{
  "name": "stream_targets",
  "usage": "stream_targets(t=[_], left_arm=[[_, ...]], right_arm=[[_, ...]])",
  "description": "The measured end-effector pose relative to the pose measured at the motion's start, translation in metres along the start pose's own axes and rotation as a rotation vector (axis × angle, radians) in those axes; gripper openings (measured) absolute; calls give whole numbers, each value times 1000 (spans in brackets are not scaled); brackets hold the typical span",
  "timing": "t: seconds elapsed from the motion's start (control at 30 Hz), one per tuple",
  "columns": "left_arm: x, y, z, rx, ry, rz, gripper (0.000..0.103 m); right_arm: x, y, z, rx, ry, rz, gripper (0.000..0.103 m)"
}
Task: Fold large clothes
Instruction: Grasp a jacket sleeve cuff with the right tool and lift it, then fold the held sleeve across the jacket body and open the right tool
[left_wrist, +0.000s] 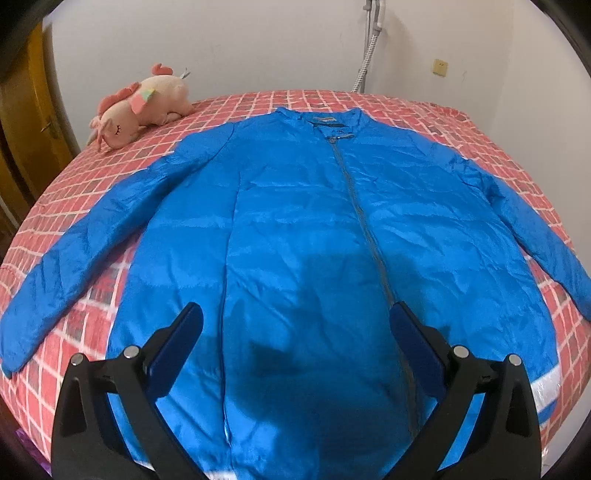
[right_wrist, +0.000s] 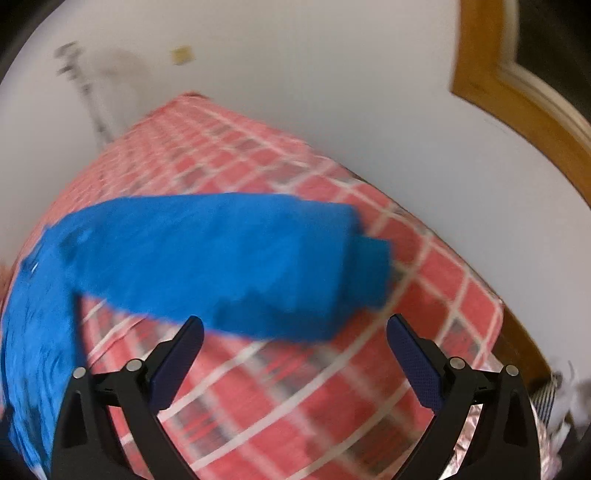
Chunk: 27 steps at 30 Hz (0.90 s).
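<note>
A blue zip-up jacket (left_wrist: 295, 221) lies flat, front up, on the bed with both sleeves spread out. My left gripper (left_wrist: 295, 317) is open and empty, hovering over the jacket's lower hem near the zipper (left_wrist: 354, 199). In the right wrist view the jacket's right sleeve (right_wrist: 229, 258) lies across the bed, its cuff (right_wrist: 369, 269) pointing right. My right gripper (right_wrist: 295, 328) is open and empty, just in front of the sleeve near the cuff. This view is blurred.
The bed has a red and white checked cover (left_wrist: 110, 170) (right_wrist: 369, 369). A pink plush toy (left_wrist: 140, 107) lies at the bed's far left corner. White walls stand close behind (left_wrist: 258, 44) and to the right (right_wrist: 369, 92) of the bed. A wooden door frame (right_wrist: 517, 103) is at the right.
</note>
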<state>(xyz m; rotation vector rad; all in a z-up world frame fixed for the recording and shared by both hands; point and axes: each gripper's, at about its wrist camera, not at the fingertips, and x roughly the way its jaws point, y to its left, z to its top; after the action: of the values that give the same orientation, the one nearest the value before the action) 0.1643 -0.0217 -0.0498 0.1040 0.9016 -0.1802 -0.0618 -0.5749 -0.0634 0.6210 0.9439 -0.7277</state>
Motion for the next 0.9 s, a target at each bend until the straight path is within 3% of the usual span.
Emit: stream_targets(t=[0.13, 0.27, 0.3, 0.4, 0.47, 0.7, 0.9], left_arm=[[11, 10, 8, -15, 4, 22, 100], [19, 24, 15, -40, 18, 37, 100], [21, 26, 16, -47, 19, 40, 100], [23, 32, 20, -56, 18, 46, 100], [24, 34, 22, -54, 15, 47, 100], [22, 39, 30, -46, 32, 1, 100], [21, 45, 52, -53, 44, -15, 100]], right_arm=[[27, -18, 15, 62, 77, 2, 98], [41, -25, 18, 118, 130, 101, 84], [40, -25, 19, 120, 119, 104, 78], [35, -22, 23, 138, 111, 156, 45], [33, -14, 27, 130, 98, 176, 35], [-24, 38, 45, 59, -37, 269, 27], [-52, 149, 59, -138, -100, 306, 26]])
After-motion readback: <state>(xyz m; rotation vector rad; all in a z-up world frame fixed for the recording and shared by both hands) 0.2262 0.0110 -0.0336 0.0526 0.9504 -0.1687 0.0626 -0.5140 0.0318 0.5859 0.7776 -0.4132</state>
